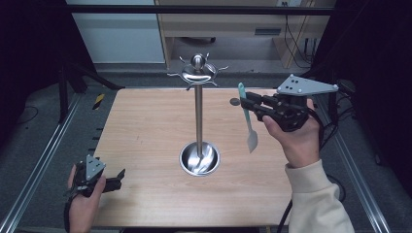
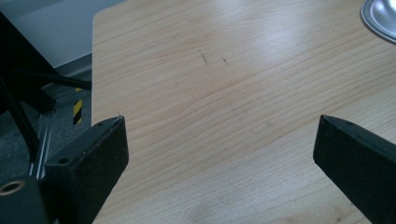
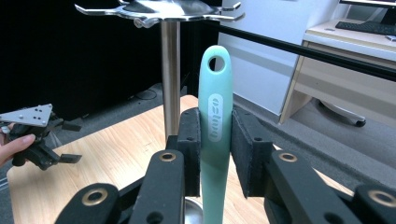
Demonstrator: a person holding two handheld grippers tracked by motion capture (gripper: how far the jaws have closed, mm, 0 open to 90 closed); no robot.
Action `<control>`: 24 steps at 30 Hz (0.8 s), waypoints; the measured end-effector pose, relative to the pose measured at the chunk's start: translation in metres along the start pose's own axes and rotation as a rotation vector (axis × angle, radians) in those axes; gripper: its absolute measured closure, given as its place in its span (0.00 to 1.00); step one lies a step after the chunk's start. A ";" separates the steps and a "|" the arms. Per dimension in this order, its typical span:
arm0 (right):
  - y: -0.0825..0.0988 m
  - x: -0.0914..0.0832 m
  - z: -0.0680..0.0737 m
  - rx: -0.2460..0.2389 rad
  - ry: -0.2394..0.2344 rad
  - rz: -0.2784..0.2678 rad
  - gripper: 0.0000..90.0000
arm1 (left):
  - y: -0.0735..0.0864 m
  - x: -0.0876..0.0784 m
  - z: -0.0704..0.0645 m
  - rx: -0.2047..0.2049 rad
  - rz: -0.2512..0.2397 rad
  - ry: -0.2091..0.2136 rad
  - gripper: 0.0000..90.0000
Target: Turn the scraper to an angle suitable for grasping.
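Observation:
A steel utensil stand point(image 1: 198, 116) rises from a round dish base point(image 1: 199, 159) at the table's middle; its hooked top disc point(image 3: 161, 10) shows in the right gripper view. My right gripper point(image 1: 247, 103) is held above the table, right of the pole, shut on the mint-green handle of a small spatula point(image 1: 247, 118). The handle point(image 3: 215, 121) stands upright between the pads, hanging hole at the top, and the pale blade point(image 1: 252, 141) hangs down. My left gripper point(image 1: 116, 179) rests at the table's front left corner, open, with bare wood between its jaws.
The wooden table point(image 1: 145, 126) has metal rails along both sides. A desk point(image 1: 228, 24) stands beyond the far edge. The stand's base edge point(image 2: 380, 16) peeks into the left gripper view's top right.

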State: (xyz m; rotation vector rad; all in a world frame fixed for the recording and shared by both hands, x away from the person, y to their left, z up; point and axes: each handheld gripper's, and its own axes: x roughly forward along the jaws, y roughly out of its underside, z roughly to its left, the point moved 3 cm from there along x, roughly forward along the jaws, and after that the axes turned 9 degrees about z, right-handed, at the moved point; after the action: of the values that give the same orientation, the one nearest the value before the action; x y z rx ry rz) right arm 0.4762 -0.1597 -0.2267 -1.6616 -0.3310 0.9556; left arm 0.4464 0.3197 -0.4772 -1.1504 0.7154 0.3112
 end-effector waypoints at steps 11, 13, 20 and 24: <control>-0.008 0.000 0.008 -0.010 -0.021 -0.022 0.82 | 0.000 0.000 0.000 0.000 0.002 0.000 0.03; -0.009 0.000 0.011 -0.017 -0.024 -0.019 0.82 | 0.000 0.000 0.000 0.001 0.001 0.000 0.03; -0.012 0.003 0.020 -0.026 -0.040 -0.028 0.82 | 0.000 0.001 0.000 0.001 0.006 0.004 0.03; -0.013 0.004 0.022 -0.030 -0.044 -0.029 0.82 | 0.000 0.001 0.000 0.000 0.004 0.003 0.03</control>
State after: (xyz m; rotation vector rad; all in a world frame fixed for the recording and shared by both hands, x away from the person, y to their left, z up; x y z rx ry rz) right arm 0.4658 -0.1382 -0.2172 -1.6602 -0.3993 0.9713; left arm 0.4469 0.3195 -0.4780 -1.1502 0.7204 0.3128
